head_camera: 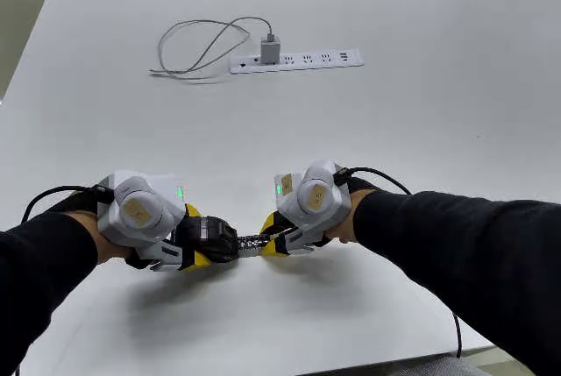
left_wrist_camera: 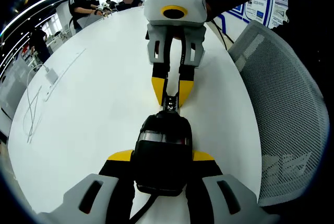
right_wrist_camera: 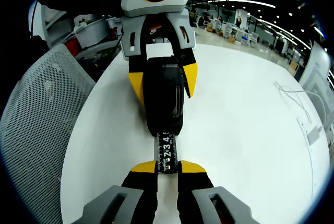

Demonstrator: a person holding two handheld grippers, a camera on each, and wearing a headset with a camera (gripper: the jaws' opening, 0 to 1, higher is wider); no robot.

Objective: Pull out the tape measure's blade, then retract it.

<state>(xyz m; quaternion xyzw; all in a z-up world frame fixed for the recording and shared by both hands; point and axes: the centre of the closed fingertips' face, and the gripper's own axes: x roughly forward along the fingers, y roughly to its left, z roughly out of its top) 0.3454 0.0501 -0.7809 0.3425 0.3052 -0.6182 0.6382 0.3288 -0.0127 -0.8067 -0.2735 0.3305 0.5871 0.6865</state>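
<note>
The left gripper (left_wrist_camera: 163, 155), fingers clamped on the tape measure (right_wrist_camera: 164, 96) over the counter (head_camera: 368, 131), faces the right gripper (right_wrist_camera: 168, 167), fingers pinching the short blade (right_wrist_camera: 167, 152); a slack pinch could let it snap back.

Tape measure (right_wrist_camera: 164, 91): case was black plastic, smooth, with a soft gloss along its edges.
Blade (right_wrist_camera: 167, 153): a dark matt strip that bore white numerals (metal or not could not be told).
Left gripper (left_wrist_camera: 162, 156) and right gripper (right_wrist_camera: 167, 167): shells were pale grey moulded plastic, satin; jaws were black with matt yellow tips.
Table (head_camera: 394, 131): top was white, smooth, faintly reflective.
Chair (left_wrist_camera: 282, 104): grey woven mesh, rough.
Sleeves (head_camera: 465, 236): black cloth, matt.
Power strip (head_camera: 307, 60): white plastic, smooth.
</note>
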